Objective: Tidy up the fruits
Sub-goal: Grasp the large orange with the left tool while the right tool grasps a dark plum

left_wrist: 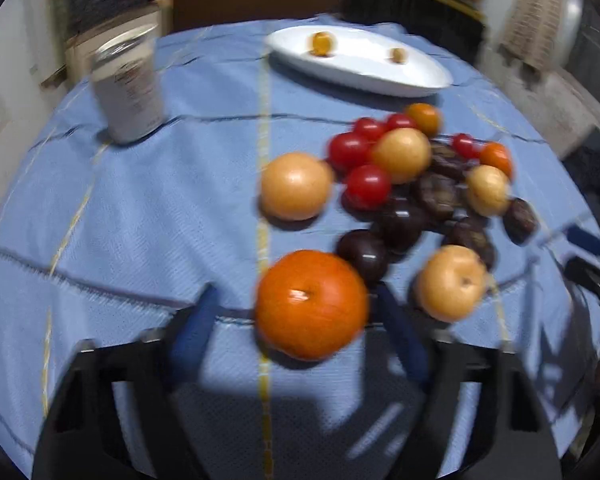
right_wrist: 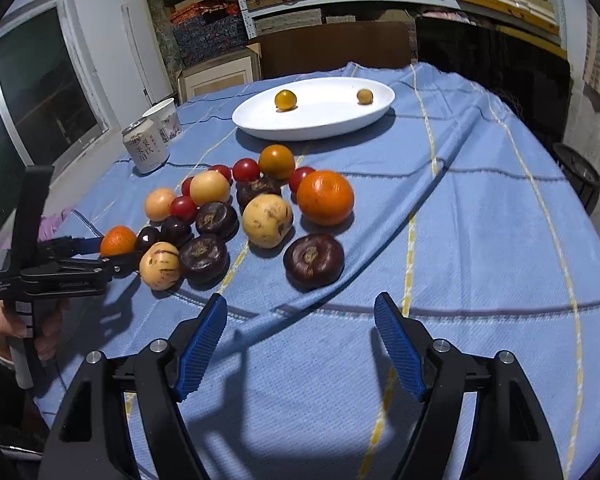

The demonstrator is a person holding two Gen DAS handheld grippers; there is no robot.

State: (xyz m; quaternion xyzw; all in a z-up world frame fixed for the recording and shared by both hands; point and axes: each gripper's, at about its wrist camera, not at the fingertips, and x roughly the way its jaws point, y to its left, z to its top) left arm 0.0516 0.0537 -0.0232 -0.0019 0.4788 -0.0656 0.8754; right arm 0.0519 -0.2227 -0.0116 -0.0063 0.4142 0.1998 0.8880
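A small orange [left_wrist: 312, 304] lies on the blue cloth between the fingers of my left gripper [left_wrist: 296, 300]. The right finger is against it, while cloth shows between it and the left finger. The right wrist view shows this gripper [right_wrist: 119, 250] at the left end of the fruit pile, around the same orange [right_wrist: 118, 240]. The pile holds red cherry tomatoes [right_wrist: 246, 170], dark brown round fruits [right_wrist: 314, 260], yellow fruits [right_wrist: 266, 220] and a bigger orange [right_wrist: 326, 198]. My right gripper [right_wrist: 300, 299] is open over bare cloth in front of the pile.
A white oval plate [right_wrist: 256, 122] at the back holds two small yellow fruits. A drink can [right_wrist: 146, 146] and a paper cup [right_wrist: 166, 114] stand back left. A person's hand [right_wrist: 4, 320] holds the left gripper. Shelves and boxes stand behind the table.
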